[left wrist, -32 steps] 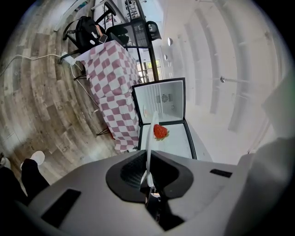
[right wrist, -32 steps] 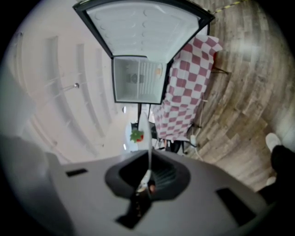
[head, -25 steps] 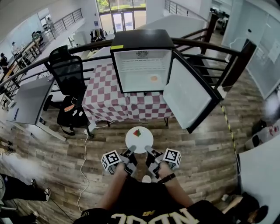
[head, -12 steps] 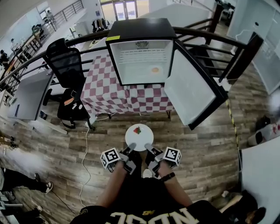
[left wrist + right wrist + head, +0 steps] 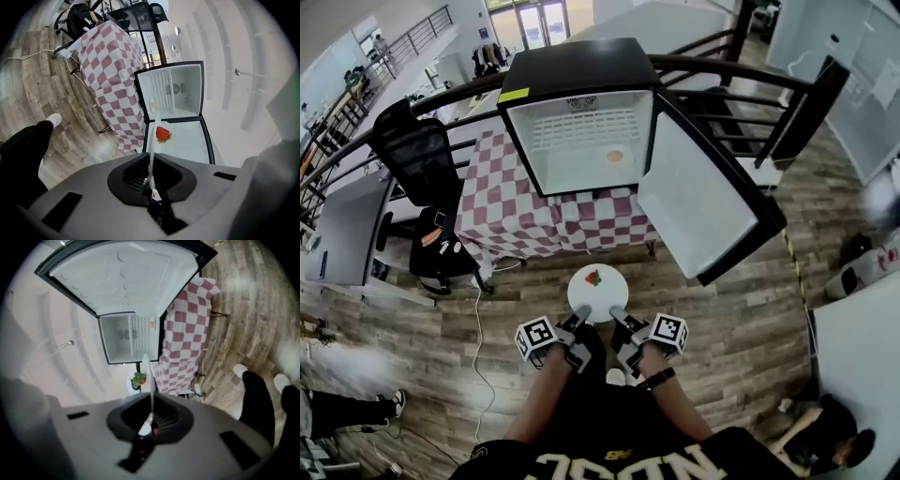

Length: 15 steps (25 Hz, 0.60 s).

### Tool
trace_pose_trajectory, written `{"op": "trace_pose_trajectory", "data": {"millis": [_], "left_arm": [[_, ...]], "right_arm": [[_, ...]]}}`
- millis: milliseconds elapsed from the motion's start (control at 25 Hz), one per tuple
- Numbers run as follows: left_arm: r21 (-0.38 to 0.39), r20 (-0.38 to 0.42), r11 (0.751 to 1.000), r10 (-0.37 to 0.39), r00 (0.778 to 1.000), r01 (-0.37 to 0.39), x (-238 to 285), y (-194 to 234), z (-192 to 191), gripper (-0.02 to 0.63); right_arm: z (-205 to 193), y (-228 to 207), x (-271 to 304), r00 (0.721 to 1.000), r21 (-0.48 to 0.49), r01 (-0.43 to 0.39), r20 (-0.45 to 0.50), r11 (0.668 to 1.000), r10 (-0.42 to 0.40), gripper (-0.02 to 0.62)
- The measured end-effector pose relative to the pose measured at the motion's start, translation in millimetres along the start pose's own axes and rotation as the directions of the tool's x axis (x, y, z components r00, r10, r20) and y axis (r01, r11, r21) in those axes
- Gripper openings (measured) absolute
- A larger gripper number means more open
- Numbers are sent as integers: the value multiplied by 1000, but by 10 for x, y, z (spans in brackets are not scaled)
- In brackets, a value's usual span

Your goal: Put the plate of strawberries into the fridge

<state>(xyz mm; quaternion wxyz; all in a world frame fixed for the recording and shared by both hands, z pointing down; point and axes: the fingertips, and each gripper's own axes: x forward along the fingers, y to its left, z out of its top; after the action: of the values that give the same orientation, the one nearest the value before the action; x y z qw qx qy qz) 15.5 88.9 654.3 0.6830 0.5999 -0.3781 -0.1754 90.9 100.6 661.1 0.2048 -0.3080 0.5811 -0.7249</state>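
Observation:
A white plate with a red strawberry on it hangs in front of me over the wooden floor. My left gripper is shut on its near-left rim and my right gripper on its near-right rim. In the left gripper view the plate shows edge-on, pinched by that gripper, with the strawberry beyond. In the right gripper view the plate's rim sits in that gripper, the strawberry to its left. The black fridge stands ahead, its door swung open to the right.
The fridge rests on a table with a red-and-white checkered cloth. A small orange thing lies inside the fridge. A black office chair stands at the left, and a dark railing runs behind. A white cable trails over the floor.
The fridge and table have slid left and a little nearer in the head view. Both grippers keep their hold on the plate, which stays in the same spot before me.

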Motion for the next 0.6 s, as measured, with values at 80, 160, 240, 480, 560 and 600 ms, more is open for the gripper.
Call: {"op": "trace_pose_trajectory", "data": {"millis": [80,160,240,480,560,600], "left_arm": [[-11,-8,1000,7,1000,-7,85,17,108,35],[-26,-11,1000,8,1000,-8,173,-5,243,35],[-31,-18,999,3,1000,-4,276,-78,417,35],[-15,-38,1000,-11,999,10,618,-308,1058,35],[-17,-40,1000,-19,999,19,715,-377,1249,35],[-19,-41,1000,-22,999,21,758,-400,1342,35]], "right_arm": [[76,-5,106,1000,9,15,1,1000,-15,29],[170,29,232,999,8,34,1,999,-34,29],[280,125,390,999,-5,38,6,999,-38,29],[635,406,977,999,-24,26,37,999,-25,29],[740,488,1159,999,-31,28,46,999,-27,29],[781,526,1250,998,-33,31,49,999,-29,29]]}}
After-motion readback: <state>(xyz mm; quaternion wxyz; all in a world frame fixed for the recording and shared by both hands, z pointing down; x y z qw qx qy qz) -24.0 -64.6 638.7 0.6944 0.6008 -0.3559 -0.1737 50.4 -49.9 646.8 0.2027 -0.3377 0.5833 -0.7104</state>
